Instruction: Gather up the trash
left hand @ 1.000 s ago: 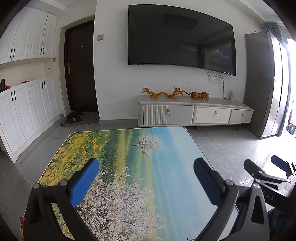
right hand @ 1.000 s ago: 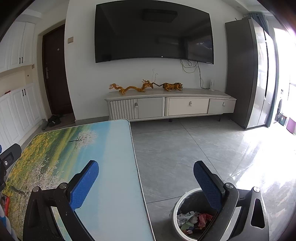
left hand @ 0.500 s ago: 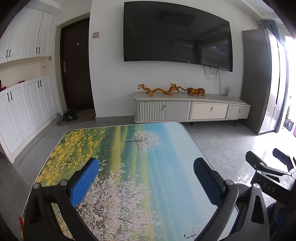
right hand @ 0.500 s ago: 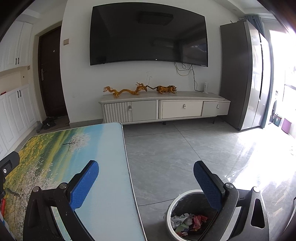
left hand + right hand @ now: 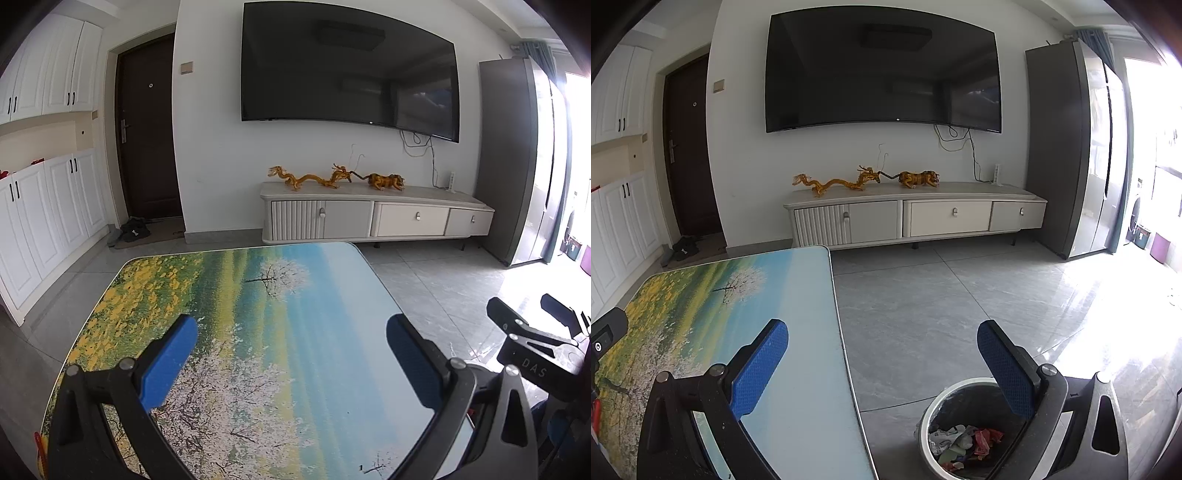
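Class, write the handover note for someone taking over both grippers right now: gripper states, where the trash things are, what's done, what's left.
Left gripper: open, empty, above the table.
Right gripper: open, empty, over the table's right edge.
Bin: on the floor right of the table, with crumpled wrappers inside.
Done: some trash is binned.
Left: no trash shows on the visible tabletop; check the near edge, which is hidden.

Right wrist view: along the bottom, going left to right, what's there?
Table → bare floor → trash bin, wrappers inside.
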`<action>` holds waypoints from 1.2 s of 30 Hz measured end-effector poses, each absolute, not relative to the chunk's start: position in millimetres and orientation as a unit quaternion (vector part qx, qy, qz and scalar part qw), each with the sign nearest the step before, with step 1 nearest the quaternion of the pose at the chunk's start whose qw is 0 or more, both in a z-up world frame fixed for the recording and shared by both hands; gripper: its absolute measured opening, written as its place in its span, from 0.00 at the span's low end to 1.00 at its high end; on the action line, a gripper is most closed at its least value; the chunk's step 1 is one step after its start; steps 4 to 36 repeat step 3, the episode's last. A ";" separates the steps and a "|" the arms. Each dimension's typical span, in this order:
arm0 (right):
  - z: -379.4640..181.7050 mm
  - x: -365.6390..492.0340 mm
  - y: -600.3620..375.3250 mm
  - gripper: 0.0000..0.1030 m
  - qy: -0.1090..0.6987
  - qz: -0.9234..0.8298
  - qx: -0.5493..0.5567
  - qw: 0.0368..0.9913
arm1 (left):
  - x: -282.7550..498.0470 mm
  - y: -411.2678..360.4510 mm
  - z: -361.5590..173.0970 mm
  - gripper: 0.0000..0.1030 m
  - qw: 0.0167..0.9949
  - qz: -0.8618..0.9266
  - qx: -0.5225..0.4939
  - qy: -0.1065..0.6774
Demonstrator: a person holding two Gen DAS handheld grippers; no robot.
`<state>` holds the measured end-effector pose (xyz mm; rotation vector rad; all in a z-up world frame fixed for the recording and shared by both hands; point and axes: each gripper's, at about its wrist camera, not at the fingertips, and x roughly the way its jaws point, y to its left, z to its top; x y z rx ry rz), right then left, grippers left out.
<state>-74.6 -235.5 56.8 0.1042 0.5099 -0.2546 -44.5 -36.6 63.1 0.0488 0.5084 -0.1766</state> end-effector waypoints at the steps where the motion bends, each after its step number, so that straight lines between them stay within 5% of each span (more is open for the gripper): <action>1: 56.9 -74.6 -235.6 1.00 0.251 -0.125 0.052 0.958 | -44.8 -36.0 63.4 1.00 0.964 -0.088 0.024 0.251; 36: 56.8 -74.6 -235.7 1.00 0.251 -0.126 0.051 0.958 | -44.9 -36.3 64.2 1.00 0.964 -0.089 0.023 0.251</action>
